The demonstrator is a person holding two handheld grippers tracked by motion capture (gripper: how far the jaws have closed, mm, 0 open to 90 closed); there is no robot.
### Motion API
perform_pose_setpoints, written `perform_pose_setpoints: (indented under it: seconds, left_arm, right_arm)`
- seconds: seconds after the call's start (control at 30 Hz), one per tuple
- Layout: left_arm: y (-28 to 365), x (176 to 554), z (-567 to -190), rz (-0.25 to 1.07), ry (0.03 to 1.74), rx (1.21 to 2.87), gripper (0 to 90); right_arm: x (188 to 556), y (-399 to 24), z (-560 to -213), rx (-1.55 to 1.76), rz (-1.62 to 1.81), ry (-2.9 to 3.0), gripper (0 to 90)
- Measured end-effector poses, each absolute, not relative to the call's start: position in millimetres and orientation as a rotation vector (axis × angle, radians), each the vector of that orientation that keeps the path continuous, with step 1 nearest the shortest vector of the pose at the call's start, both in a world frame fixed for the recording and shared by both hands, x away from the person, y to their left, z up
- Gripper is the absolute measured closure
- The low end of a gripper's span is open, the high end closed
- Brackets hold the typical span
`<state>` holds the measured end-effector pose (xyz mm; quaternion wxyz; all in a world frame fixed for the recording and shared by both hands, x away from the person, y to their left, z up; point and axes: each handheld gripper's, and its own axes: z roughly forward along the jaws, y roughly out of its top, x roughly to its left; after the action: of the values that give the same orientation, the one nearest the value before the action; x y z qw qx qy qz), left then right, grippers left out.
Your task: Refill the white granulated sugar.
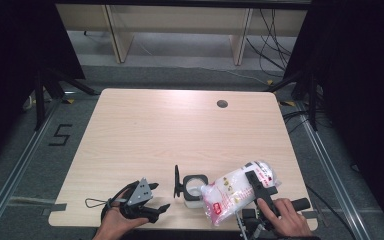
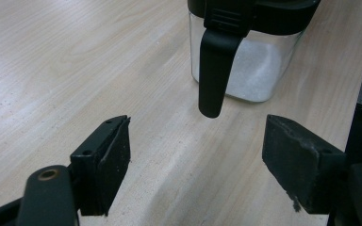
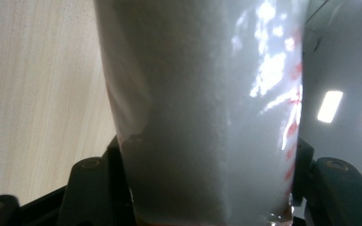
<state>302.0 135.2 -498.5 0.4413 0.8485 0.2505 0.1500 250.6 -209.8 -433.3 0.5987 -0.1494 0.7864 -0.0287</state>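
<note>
A clear plastic bag of white powder (image 1: 230,192) with red print hangs tilted over the table's front right, its lower end close to a small clear jar (image 1: 194,194). My right gripper (image 1: 256,181) is shut on the bag (image 3: 202,103), with one jaw on each side of it. The jar (image 2: 259,66) holds white granules, and its black lid flap (image 2: 213,70) stands open. My left gripper (image 1: 160,196) rests to the left of the jar. In the left gripper view its jaws (image 2: 195,141) stand wide apart with only bare tabletop between them, short of the flap.
The wooden table (image 1: 180,130) has a round cable hole (image 1: 222,104) at its back right. The jar and both hands sit near the front edge. Dark stands and cables flank the table on the floor, and a taped "5" (image 1: 60,135) marks the left side.
</note>
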Motion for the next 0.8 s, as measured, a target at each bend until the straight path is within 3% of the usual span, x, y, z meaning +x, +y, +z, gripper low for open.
perform_pose_setpoints:
  seconds: [0.8]
  left_arm:
    - [136.1, 302.1, -497.2, 0.378, 0.616, 2.120, 23.7]
  right_arm:
    - [247.9, -205.6, -429.4, -0.406, -0.132, 1.793, 41.6]
